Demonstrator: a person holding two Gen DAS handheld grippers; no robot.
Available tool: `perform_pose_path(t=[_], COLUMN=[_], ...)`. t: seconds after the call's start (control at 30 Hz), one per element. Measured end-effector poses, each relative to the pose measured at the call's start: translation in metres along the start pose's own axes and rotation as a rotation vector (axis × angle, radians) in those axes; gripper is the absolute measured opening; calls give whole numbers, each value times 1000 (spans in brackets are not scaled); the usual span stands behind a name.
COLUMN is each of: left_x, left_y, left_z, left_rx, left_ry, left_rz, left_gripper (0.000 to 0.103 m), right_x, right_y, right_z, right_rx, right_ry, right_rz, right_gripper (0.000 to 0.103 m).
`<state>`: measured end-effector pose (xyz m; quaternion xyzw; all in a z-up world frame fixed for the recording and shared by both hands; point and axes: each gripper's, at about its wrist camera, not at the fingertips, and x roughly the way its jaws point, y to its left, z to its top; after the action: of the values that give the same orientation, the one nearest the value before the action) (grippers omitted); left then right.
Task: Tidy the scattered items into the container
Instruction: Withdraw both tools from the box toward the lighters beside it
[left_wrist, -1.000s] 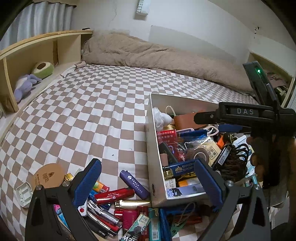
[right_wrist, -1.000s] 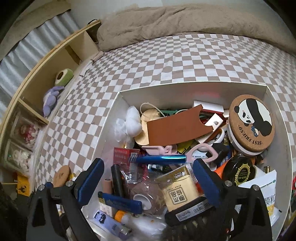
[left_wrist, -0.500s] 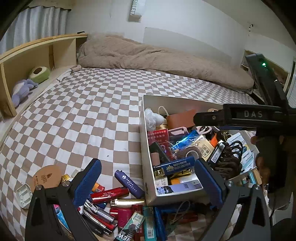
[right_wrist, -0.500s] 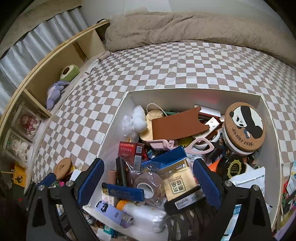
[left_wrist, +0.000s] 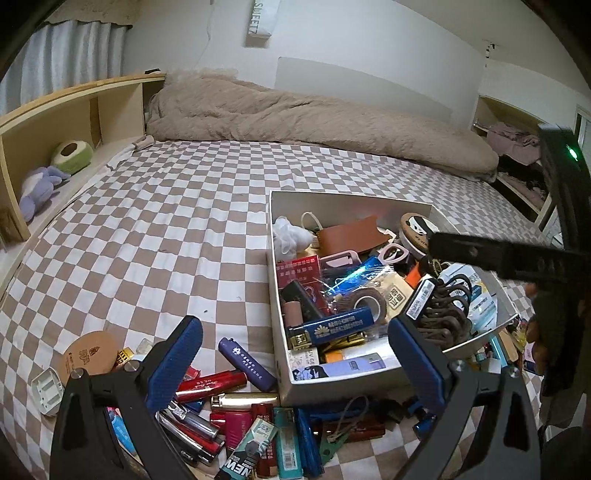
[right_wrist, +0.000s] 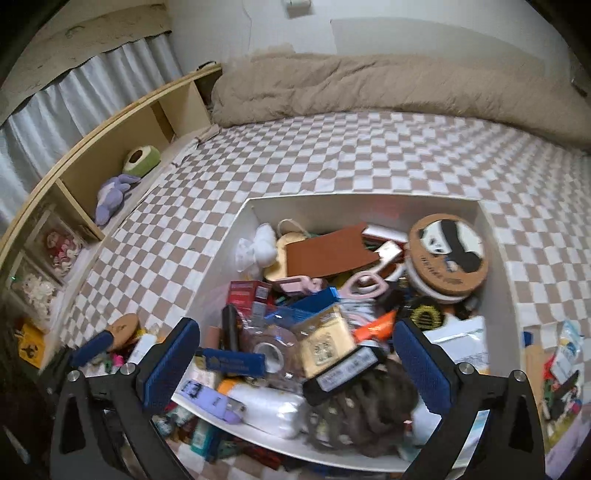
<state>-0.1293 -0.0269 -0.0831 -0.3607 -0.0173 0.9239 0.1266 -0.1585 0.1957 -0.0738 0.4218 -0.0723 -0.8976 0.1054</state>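
**A:** Why is the right gripper (right_wrist: 295, 363) hanging over the white rectangular cardboard box (right_wrist: 495, 236) with nothing in it?

**B:** Its fingers (right_wrist: 171, 360) have just been opening and now stand wide, with no item pressed between the pads. My reading is that it has let something go into the box and is free for the next pick. The box sits on the brown-and-white checkered bed sheet (left_wrist: 166, 236), already heaped: a round cork coaster with a panda print (right_wrist: 447, 245) leans at the far right corner, a brown leather flap (right_wrist: 325, 253) lies across the middle, and a roll of brown tape (right_wrist: 267, 350) sits near the front.

**A:** And the left gripper (left_wrist: 295, 367)?

**B:** Also spread wide and empty, tilted down over the loose pile at the near wall of the box (left_wrist: 275, 295). That is where the scattered things remain: a red cylindrical lighter (left_wrist: 214, 384), a dark blue plastic lighter (left_wrist: 245, 363) and a gold metal lighter (left_wrist: 245, 400) lie just outside the box, touching or overlapping one another.

**A:** So the left one goes next?

**B:** Likely. It is poised above that heap, so a short reach down would do. The lighters are slim and stacked, so I would expect a pinch to catch two at once or nudge the neighbours.

**A:** Anything further out?

**B:** A round cork coaster (left_wrist: 88, 354) and a small white plastic square (left_wrist: 46, 387) lie to the left of the pile, on the sheet.
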Motion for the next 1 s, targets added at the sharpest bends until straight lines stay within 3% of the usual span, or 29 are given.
perform_pose_path(t=[0.43,1.0], left_x=[-8,-17], left_y=[-7,-20], left_z=[-1,-7], left_rx=[-12,25], left_ry=[-32,-50], left_rz=[2,8], left_gripper=[103,103], right_x=[-50,-79], right_y=[-21,-27], right_z=[-34,-75], right_rx=[-32,-59], right_ry=[-186,-297], right_rz=[-97,-165], right_gripper=[103,103])
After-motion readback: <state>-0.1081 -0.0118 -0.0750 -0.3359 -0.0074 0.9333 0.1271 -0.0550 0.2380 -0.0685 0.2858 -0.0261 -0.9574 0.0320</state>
